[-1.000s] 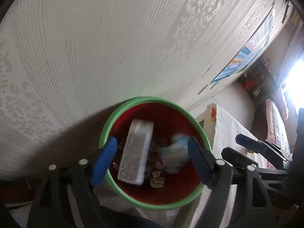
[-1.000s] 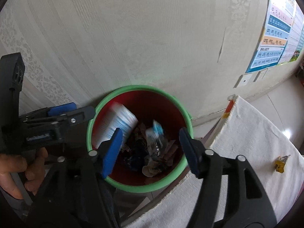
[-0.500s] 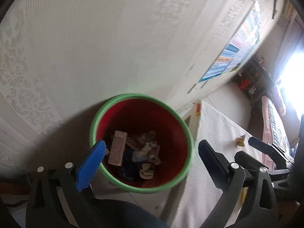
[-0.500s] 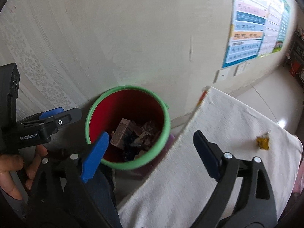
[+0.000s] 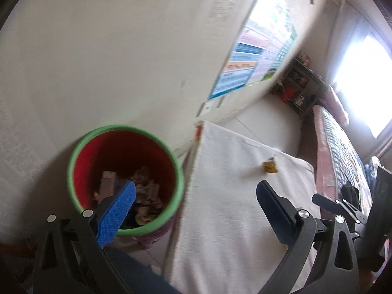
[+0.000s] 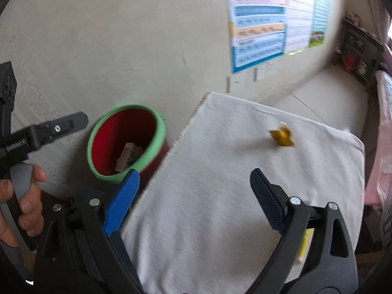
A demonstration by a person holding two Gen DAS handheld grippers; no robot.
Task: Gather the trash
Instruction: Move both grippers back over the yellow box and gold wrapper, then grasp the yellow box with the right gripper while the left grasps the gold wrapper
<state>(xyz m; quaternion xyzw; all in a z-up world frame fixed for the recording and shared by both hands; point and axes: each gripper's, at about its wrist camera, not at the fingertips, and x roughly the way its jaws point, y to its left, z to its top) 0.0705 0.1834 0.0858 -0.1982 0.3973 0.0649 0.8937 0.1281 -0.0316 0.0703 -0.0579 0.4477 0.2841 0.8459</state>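
Left wrist view: the left claw stands wide open and empty. The yellow wrapper lies on the white desk, ahead of the claw and off toward its right finger; the bin with dropped trash sits behind its left finger.

Right wrist view: the right claw gapes wide, holding nothing. The wrapper lies ahead and right, its long axis roughly across the view. The right claw looks the nearer one for the pick.
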